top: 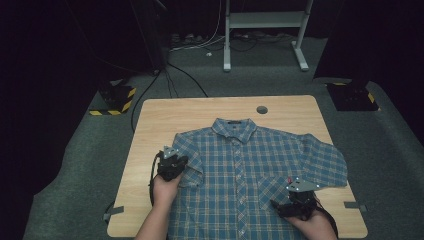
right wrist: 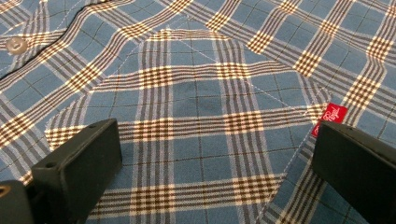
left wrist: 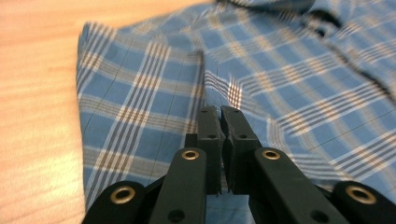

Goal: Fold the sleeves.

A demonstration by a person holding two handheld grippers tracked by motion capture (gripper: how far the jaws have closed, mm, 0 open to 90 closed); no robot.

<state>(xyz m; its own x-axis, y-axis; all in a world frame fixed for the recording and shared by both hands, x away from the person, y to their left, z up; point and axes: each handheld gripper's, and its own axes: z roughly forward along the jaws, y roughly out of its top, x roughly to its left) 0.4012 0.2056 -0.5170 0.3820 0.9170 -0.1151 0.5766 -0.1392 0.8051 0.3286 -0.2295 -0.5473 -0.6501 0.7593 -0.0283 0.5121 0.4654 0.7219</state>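
A blue plaid short-sleeved shirt point(top: 245, 170) lies flat and face up on the wooden table point(top: 155, 120), collar away from me. My left gripper point(top: 176, 162) rests on the shirt's left sleeve by the shoulder seam. In the left gripper view its jaws point(left wrist: 220, 112) are pressed together, with puckered shirt fabric point(left wrist: 140, 93) at their tips. My right gripper point(top: 296, 192) is low over the chest pocket. In the right gripper view it point(right wrist: 217, 135) stands wide open above the pocket point(right wrist: 196, 116), one jaw next to a small red label point(right wrist: 329, 117).
The table has a round cable hole point(top: 261, 109) behind the collar and bare wood left of the shirt. On the dark floor beyond are a white desk frame point(top: 227, 35), cables and two black boxes with yellow-black tape point(top: 117, 97).
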